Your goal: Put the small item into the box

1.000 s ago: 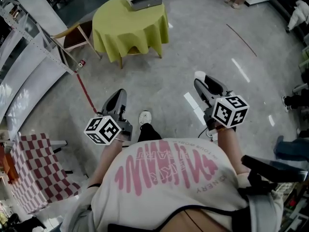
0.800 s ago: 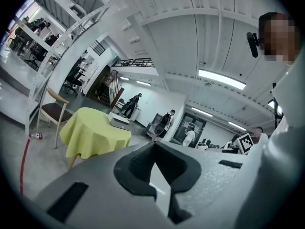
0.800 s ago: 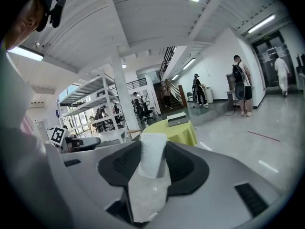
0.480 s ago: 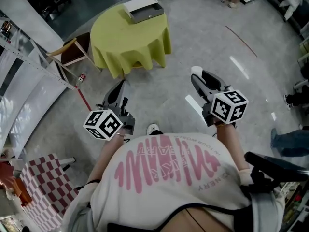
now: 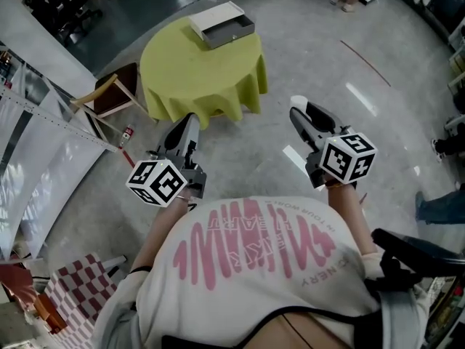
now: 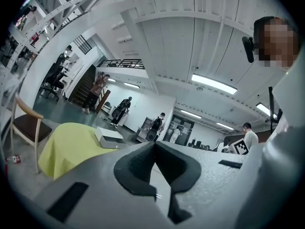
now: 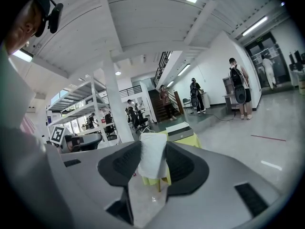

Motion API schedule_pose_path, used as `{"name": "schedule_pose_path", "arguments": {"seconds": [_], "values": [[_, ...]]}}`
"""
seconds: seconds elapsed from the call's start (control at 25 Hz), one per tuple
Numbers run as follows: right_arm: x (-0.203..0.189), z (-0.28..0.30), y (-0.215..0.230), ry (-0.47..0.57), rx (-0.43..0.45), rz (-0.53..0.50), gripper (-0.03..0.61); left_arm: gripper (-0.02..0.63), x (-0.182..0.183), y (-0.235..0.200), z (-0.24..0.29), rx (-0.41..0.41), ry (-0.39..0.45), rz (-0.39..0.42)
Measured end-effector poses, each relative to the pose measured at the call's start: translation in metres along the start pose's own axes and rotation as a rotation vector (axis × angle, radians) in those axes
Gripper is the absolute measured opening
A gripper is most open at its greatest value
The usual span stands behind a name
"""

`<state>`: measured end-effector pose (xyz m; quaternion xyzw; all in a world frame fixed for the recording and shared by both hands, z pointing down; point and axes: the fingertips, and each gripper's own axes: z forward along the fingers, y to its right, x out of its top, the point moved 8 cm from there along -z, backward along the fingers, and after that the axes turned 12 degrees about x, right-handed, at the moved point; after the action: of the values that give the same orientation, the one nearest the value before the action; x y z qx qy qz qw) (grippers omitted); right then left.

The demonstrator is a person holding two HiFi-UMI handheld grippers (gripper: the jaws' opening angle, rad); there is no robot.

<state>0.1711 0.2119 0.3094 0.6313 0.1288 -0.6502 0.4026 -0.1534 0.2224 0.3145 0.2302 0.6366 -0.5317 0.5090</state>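
Observation:
A round table under a yellow-green cloth point(image 5: 200, 71) stands ahead of me, with the open grey-and-white box point(image 5: 221, 23) at its far edge. My right gripper point(image 5: 300, 113) is shut on a small white item point(image 5: 297, 103), held over the floor short of the table. In the right gripper view the white item point(image 7: 152, 160) sits upright between the dark pads point(image 7: 182, 166), with the box point(image 7: 180, 131) beyond it. My left gripper point(image 5: 186, 131) hangs near the table's front edge. In the left gripper view its jaws point(image 6: 153, 145) meet with nothing between them; the box point(image 6: 110, 137) and the cloth point(image 6: 71, 147) lie ahead.
A wooden chair point(image 5: 110, 97) stands left of the table, with a bottle point(image 5: 128, 133) on the floor by it. A metal rack point(image 5: 43, 100) runs along the left. A red-checked table point(image 5: 69, 297) is at the lower left. People stand at the room's far side point(image 7: 236, 87).
The table and box have drawn nearer and lower in the head view as the person walks toward them. Both grippers keep their state; the white item stays in the right jaws.

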Motion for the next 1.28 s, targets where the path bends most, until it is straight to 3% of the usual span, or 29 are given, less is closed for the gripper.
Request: {"name": "schedule_pose_path", "arguments": {"seconds": [0.4, 0.88, 1.28], "values": [[0.001, 0.037, 0.003, -0.030, -0.022, 0.003, 0.164, 0.006, 0.001, -0.037, 0.020, -0.007, -0.023, -0.045], [0.001, 0.074, 0.005, -0.078, 0.013, -0.009, 0.164, 0.006, 0.008, -0.066, 0.023, 0.037, -0.018, -0.062], [-0.009, 0.068, 0.019, -0.124, -0.017, 0.027, 0.164, 0.006, 0.000, -0.063, 0.031, 0.039, -0.053, -0.083]]}}
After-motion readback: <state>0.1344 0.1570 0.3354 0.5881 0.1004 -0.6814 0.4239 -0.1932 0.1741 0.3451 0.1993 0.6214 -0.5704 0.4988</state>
